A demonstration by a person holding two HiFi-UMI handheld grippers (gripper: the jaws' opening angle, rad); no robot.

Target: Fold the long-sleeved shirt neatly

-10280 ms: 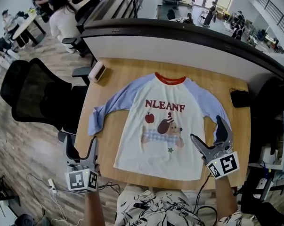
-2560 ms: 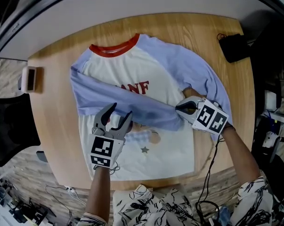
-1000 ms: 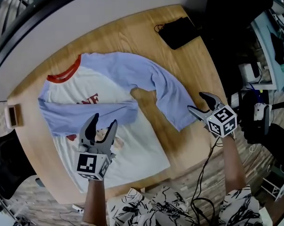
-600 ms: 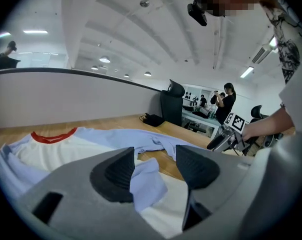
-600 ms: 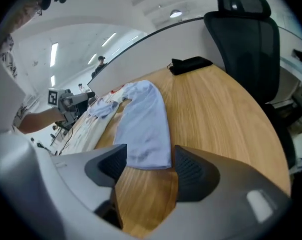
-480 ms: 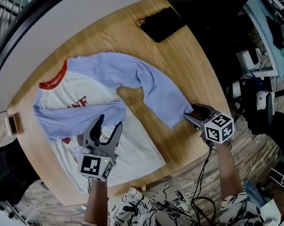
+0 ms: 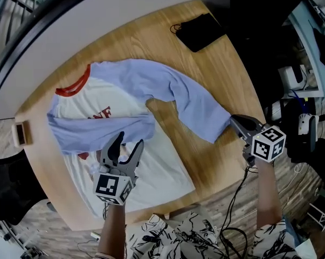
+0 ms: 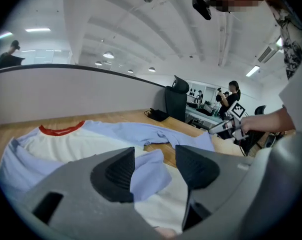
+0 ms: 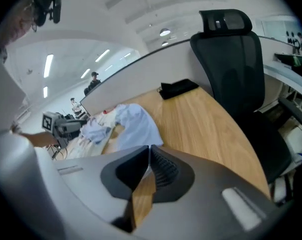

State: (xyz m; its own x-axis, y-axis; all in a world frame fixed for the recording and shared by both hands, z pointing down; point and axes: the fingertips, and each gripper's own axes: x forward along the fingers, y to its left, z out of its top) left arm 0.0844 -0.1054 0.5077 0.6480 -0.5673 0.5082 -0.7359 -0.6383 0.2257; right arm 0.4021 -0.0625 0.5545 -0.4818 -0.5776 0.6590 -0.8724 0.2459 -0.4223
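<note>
Right gripper point(image 7: 233, 120) fingers just closed, pinching sleeve cuff point(image 7: 220, 127); counter point(image 7: 221, 74) edge just behind fingers, bare wood ahead. Left gripper point(image 7: 129, 140) fingers half apart, empty, over folded sleeve point(image 7: 97, 134).

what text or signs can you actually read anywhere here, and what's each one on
"NF": red print on the chest of the shirt, last letters only; the folded sleeve covers the rest.
No letters, only black-and-white square markers: the cubes on the left tool and the right tool.
No readable print: the black pouch and the small box.
</note>
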